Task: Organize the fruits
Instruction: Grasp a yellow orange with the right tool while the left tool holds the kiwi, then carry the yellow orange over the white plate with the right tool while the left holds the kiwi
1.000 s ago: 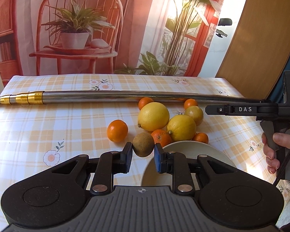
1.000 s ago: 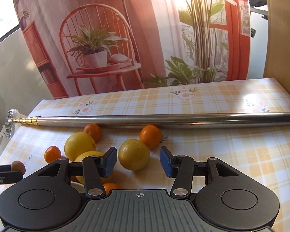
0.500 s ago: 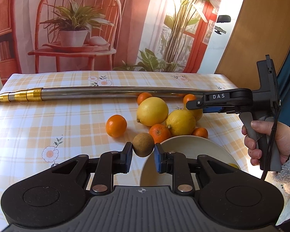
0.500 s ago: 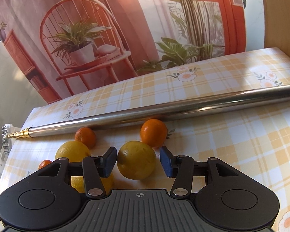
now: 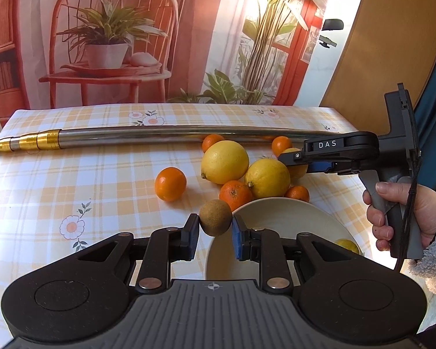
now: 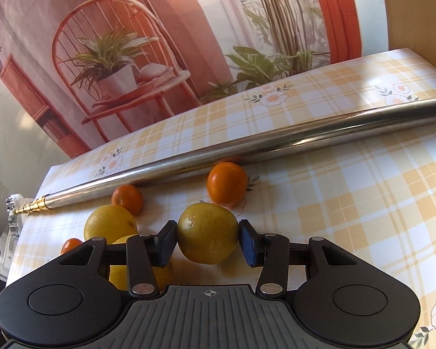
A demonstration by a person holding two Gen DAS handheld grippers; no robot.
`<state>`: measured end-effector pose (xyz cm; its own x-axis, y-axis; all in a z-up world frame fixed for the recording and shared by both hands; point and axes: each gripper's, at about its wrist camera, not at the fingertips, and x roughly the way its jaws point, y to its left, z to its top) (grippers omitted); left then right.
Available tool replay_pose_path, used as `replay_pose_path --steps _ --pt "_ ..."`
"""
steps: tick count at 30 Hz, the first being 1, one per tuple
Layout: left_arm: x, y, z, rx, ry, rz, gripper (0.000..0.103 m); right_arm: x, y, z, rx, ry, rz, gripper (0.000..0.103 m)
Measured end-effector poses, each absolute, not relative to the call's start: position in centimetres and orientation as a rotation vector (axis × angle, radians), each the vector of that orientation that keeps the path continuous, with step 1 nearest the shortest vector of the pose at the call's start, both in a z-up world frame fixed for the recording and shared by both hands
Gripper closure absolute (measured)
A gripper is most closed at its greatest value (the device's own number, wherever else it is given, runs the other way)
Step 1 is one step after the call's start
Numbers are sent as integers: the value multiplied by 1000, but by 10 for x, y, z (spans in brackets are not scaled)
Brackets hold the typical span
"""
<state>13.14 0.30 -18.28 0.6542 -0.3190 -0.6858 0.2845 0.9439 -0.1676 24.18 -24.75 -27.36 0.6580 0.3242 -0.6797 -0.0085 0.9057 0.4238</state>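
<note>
My left gripper (image 5: pixel 215 234) is shut on a brown kiwi (image 5: pixel 215 217), held over the near left rim of a cream bowl (image 5: pixel 276 203). A yellow fruit (image 5: pixel 347 245) lies in the bowl at the right. Beyond the bowl sit two big lemons (image 5: pixel 225 161) and several small oranges (image 5: pixel 171 183). My right gripper (image 6: pixel 207 242) stands open low over the table. A yellow lemon (image 6: pixel 207 232) fills the gap between its blue pads (image 6: pixel 248 247). In the left wrist view the right gripper (image 5: pixel 287 157) reaches in from the right, held by a hand (image 5: pixel 407 212).
A long steel pole (image 5: pixel 160 136) with a gold end lies across the checked tablecloth behind the fruit, also in the right wrist view as the pole (image 6: pixel 276 145). An orange (image 6: pixel 226 183) sits just past the lemon. A printed backdrop stands behind the table.
My right gripper has moved forward and down until the lemon sits between its pads; its opening looks unchanged. The left gripper keeps hold of the kiwi near the bowl's rim.
</note>
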Motion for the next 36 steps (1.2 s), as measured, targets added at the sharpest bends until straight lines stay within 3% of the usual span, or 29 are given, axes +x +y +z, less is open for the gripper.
replay_pose_path --steps 20,36 --pt "118 1 -181 -36 776 -366 78 170 -261 -232 348 738 224 61" --pt "111 -5 -185 -3 792 -393 78 145 -234 -225 204 793 308 61"
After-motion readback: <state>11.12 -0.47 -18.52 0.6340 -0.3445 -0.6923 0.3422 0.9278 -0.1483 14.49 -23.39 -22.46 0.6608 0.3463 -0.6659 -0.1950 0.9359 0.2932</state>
